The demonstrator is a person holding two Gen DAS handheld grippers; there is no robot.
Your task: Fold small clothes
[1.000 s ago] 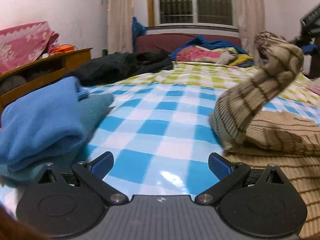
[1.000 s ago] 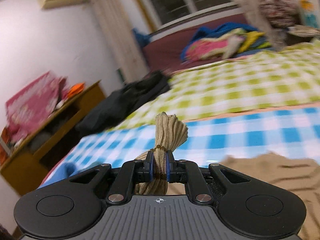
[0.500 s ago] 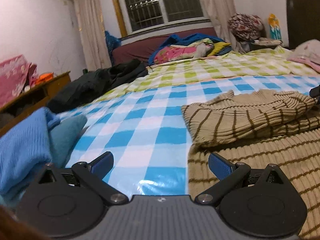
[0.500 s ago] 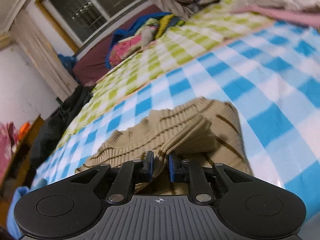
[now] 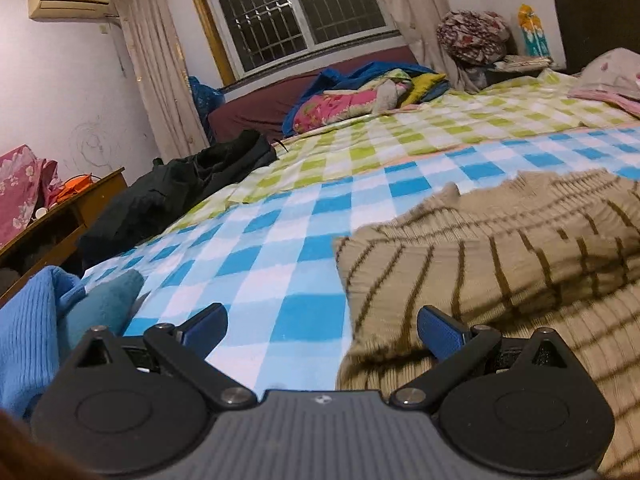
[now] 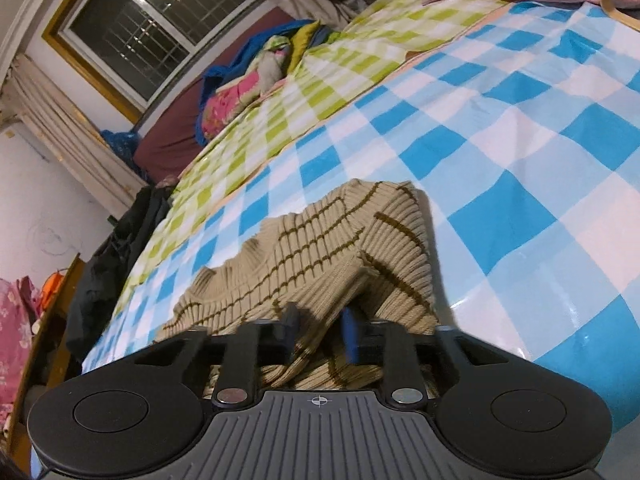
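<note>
Lowered sleeve now lying across the striped sweater (image 5: 500, 256), right gripper (image 6: 318, 330) is parting its jaws; left gripper (image 5: 320, 322) is gaping empty; further folds remaining.

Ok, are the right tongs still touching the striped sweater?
Cannot tell. In the right wrist view the right tongs have opened partway, with the striped sweater draped between the blurred fingers; no clear contact or gap shows.

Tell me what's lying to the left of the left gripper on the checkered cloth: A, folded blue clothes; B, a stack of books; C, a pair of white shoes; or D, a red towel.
A: in the left wrist view, folded blue clothes sit beside the open left gripper, on the blue checkered cloth, across from the striped beige sweater.
</note>
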